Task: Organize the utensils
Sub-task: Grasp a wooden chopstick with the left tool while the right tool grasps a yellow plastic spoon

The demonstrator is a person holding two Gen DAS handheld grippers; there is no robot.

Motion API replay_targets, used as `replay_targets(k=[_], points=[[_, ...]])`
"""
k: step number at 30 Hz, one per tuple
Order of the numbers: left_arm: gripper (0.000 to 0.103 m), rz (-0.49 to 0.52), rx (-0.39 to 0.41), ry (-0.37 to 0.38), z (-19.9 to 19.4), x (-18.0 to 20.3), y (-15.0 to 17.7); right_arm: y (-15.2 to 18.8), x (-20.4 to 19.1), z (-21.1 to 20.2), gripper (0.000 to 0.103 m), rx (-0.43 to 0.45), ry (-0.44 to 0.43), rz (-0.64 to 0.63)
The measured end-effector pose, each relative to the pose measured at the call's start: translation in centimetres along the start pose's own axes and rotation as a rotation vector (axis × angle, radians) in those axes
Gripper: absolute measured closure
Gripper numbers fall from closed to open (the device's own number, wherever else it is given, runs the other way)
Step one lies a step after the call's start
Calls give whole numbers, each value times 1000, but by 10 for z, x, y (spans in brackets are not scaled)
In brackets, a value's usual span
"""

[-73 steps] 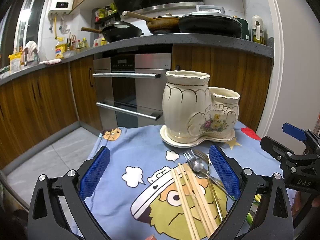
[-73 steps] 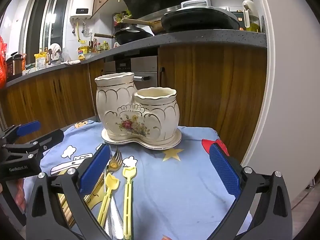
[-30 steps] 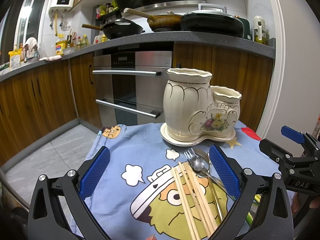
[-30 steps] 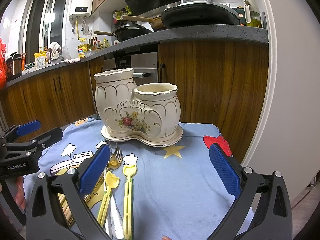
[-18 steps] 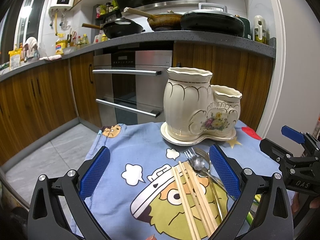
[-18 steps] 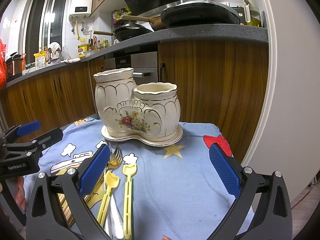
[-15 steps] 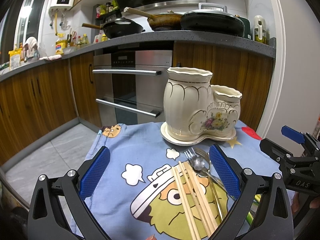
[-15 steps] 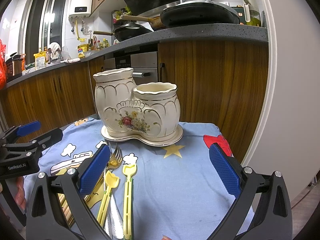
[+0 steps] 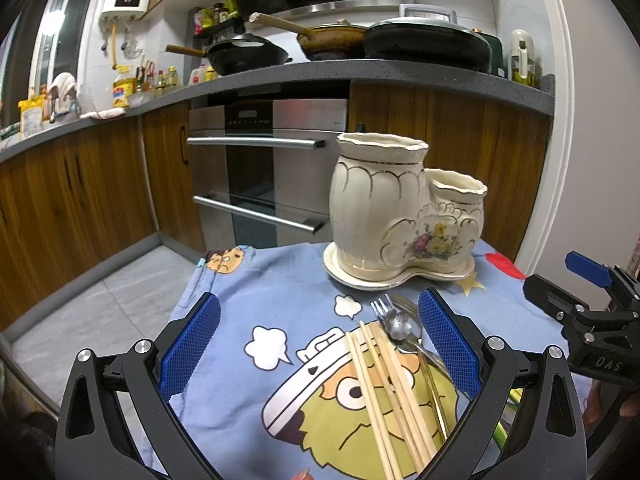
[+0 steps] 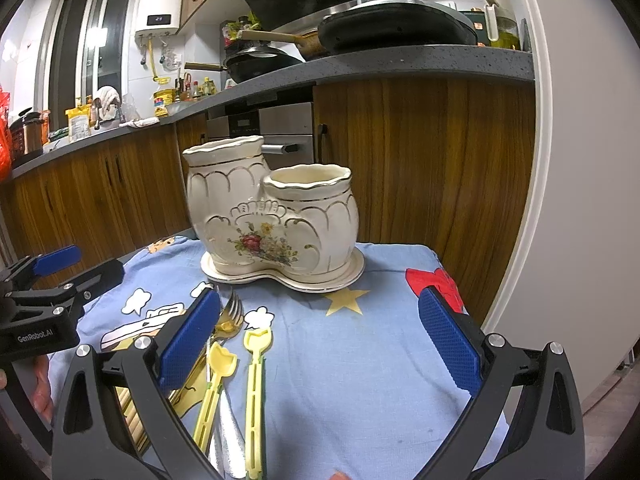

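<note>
A cream ceramic utensil holder (image 9: pixel 400 216) (image 10: pixel 268 220) with two cups, one tall and one short, stands at the far side of the blue cartoon tablecloth (image 9: pixel 280 292) (image 10: pixel 360 340). Wooden chopsticks (image 9: pixel 388 392), a silver fork (image 9: pixel 384 312) and a spoon lie on the cloth in front of it. Two yellow plastic utensils (image 10: pixel 256 380) and a gold fork (image 10: pixel 230 316) show in the right wrist view. My left gripper (image 9: pixel 320 344) is open above the chopsticks. My right gripper (image 10: pixel 320 340) is open over bare cloth, right of the yellow pieces. Both hold nothing.
Behind the table run wooden kitchen cabinets, a steel oven (image 9: pixel 272 176) and a grey counter (image 10: pixel 400 64) with pans. A white wall (image 10: pixel 568 200) stands close on the right. The cloth's left edge (image 9: pixel 192 292) drops to a grey tiled floor.
Almost nothing has changed; both grippers stay open and hover in place, with only a slight drift of the views.
</note>
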State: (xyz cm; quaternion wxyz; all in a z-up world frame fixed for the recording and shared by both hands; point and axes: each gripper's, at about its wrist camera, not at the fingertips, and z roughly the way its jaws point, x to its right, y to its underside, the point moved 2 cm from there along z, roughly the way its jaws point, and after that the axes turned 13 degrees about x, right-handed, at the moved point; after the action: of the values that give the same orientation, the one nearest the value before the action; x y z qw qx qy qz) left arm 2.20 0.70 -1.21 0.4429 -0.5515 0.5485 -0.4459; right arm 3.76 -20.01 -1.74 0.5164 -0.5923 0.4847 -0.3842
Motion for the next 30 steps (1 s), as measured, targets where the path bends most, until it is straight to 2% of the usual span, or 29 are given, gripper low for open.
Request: replay_targets(k=[4, 6, 10, 12, 15, 17, 20, 23, 25, 30], points=[[5, -24, -3, -9, -1, -2, 2, -3, 6, 2, 5, -6, 35, -7], [5, -16, -31, 3, 3, -2, 4, -3, 8, 4, 5, -21, 33, -6], [5, 134, -128, -54, 17, 6, 15, 2, 5, 11, 5, -79, -23, -37], [5, 162, -200, -18, 21, 11, 21, 5, 2, 14, 5, -106, -50, -58], [5, 134, -301, 43, 23, 14, 29, 7, 1, 17, 5, -134, -92, -68], [5, 107, -334, 61, 22, 12, 33, 8, 1, 18, 5, -158, -104, -60], [5, 115, -352, 57, 18, 11, 34, 11, 3, 21, 5, -199, -109, -55], [5, 141, -383, 18, 19, 10, 38, 14, 5, 25, 5, -230, -108, -55], [5, 154, -428, 12, 20, 12, 44, 15, 5, 26, 5, -239, -106, -63], [5, 165, -468, 3, 19, 13, 45, 18, 6, 29, 5, -249, -101, -74]])
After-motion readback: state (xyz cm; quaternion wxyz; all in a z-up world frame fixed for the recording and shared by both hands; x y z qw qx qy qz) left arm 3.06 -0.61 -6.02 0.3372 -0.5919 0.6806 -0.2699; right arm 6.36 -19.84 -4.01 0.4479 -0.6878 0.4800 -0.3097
